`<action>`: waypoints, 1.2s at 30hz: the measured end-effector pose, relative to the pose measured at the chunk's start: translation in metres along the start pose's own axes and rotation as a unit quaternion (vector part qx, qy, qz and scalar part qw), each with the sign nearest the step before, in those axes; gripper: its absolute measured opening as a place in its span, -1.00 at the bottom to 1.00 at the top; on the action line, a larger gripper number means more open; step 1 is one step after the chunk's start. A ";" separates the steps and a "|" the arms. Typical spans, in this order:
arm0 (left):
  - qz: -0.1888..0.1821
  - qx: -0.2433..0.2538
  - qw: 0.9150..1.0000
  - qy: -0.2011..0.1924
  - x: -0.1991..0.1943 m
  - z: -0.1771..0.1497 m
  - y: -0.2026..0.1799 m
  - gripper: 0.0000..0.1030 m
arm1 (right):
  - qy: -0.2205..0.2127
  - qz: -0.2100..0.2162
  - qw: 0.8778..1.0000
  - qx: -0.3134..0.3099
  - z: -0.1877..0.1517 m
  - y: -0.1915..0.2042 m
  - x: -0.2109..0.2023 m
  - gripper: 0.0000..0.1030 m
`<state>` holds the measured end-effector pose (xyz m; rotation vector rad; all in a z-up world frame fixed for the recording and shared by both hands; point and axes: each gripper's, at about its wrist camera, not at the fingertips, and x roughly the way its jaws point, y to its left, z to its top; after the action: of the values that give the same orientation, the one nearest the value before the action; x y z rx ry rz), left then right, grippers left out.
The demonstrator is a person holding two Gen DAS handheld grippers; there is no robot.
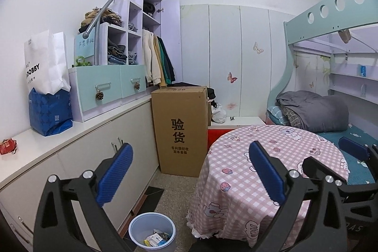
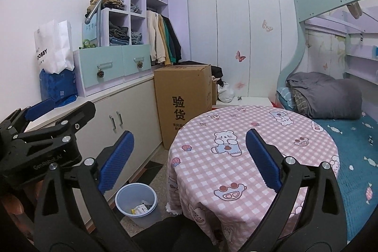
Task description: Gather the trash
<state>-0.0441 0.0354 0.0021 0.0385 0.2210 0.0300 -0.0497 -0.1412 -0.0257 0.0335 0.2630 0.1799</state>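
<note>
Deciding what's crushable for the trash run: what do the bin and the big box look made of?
The trash bin looks like thin, pale blue plastic: smooth, slightly translucent walls. The tall box looks like brown corrugated cardboard: matte, with folded top flaps and printed black characters.

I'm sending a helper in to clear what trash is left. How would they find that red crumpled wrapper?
Start at the long white counter along the left wall, topped by mint drawers. Pass the blue bag with a white paper bag in it, toward the near end. There lies the red wrapper, alone, small, flat and crumpled, the counter's only red thing.

Trash bin (image 1: 152, 232) beside clothed table (image 1: 271, 157)
</note>
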 end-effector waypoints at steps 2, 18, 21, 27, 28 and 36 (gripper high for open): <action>0.000 0.000 1.000 -0.001 -0.001 0.000 0.000 0.88 | 0.000 -0.001 1.000 0.000 0.000 0.000 0.000 0.82; 0.002 0.003 1.000 -0.002 -0.006 0.003 0.002 0.88 | 0.003 0.002 1.000 0.004 -0.002 -0.002 -0.001 0.82; 0.002 0.003 1.000 0.000 -0.007 0.003 0.002 0.88 | 0.003 0.001 1.000 0.004 -0.003 -0.002 -0.002 0.82; 0.002 0.004 1.000 -0.001 -0.006 0.003 0.003 0.88 | 0.004 0.001 1.000 0.004 -0.003 -0.002 -0.002 0.82; 0.003 0.004 1.000 -0.001 -0.006 0.003 0.003 0.88 | 0.005 0.001 1.000 0.004 -0.003 -0.002 -0.002 0.82; 0.004 0.007 1.000 0.002 -0.004 0.002 0.005 0.88 | 0.008 0.002 1.000 0.006 -0.005 -0.003 -0.003 0.82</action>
<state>-0.0482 0.0405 0.0052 0.0529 0.2253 0.0369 -0.0530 -0.1441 -0.0301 0.0437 0.2802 0.1827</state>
